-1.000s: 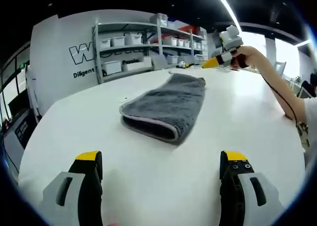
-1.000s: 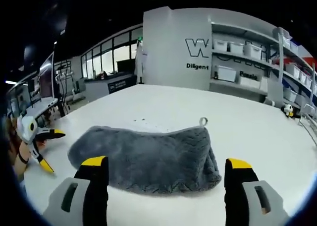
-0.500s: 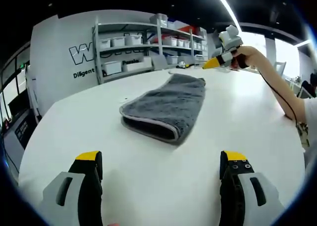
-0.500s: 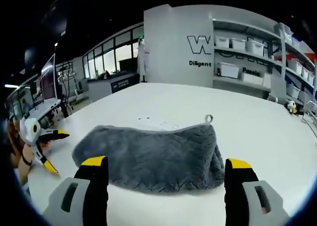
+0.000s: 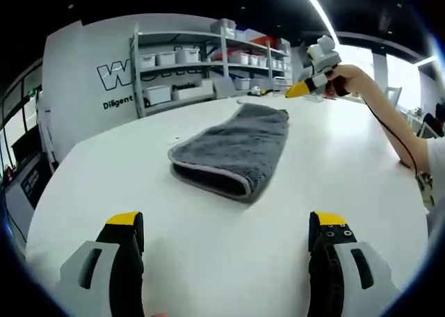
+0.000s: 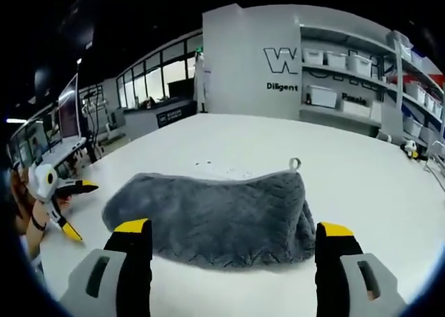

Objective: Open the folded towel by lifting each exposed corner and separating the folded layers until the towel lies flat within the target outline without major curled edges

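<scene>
A folded grey towel (image 5: 233,150) lies on the white table (image 5: 208,254), its open folded end with a pale hem facing the left gripper view. My left gripper (image 5: 226,230) is open, low over the table and well short of the towel. In the right gripper view the same towel (image 6: 215,216) stretches across, a small hanging loop (image 6: 295,163) at its far right corner. My right gripper (image 6: 233,237) is open just in front of the towel's near edge. The right gripper (image 5: 313,80) also appears in the left gripper view, held in a hand beyond the towel's far end.
Shelves with white bins (image 5: 201,60) stand against a grey wall behind the table. The left gripper (image 6: 59,202) shows at the far left of the right gripper view. Desks and windows (image 6: 146,94) lie beyond the table. A person's arm (image 5: 389,122) reaches over the table's right side.
The right gripper view has crept slightly closer to the towel. The left gripper view is unchanged.
</scene>
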`<state>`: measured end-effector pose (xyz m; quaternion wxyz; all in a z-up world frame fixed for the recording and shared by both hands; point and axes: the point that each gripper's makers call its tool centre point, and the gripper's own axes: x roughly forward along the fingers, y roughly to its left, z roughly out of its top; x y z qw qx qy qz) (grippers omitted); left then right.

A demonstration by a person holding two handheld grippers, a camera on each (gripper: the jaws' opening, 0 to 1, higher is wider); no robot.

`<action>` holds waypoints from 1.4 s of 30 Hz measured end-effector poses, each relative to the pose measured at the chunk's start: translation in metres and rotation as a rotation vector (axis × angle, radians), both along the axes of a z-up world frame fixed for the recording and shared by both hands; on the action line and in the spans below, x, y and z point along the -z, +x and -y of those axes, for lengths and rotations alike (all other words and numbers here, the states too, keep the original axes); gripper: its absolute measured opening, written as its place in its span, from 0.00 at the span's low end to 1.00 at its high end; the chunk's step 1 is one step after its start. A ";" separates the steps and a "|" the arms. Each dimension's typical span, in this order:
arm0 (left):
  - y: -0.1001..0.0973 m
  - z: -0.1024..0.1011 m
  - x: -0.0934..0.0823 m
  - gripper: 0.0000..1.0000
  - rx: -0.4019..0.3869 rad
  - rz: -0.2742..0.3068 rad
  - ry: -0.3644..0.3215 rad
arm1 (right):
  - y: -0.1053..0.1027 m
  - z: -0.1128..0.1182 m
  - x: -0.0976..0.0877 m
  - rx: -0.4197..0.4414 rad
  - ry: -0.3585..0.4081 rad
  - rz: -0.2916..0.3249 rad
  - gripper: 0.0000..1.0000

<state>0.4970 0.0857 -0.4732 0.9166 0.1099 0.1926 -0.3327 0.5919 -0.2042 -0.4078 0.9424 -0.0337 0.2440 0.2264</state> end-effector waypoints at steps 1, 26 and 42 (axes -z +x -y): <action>0.000 0.000 0.000 0.97 0.000 0.000 0.000 | 0.000 0.000 0.000 0.000 -0.002 0.000 0.99; 0.001 0.001 0.000 0.97 0.002 -0.001 0.002 | -0.001 -0.009 0.004 -0.037 0.009 -0.014 0.99; 0.001 0.001 0.000 0.97 0.007 -0.003 0.003 | 0.003 -0.010 0.004 -0.044 0.022 0.000 0.99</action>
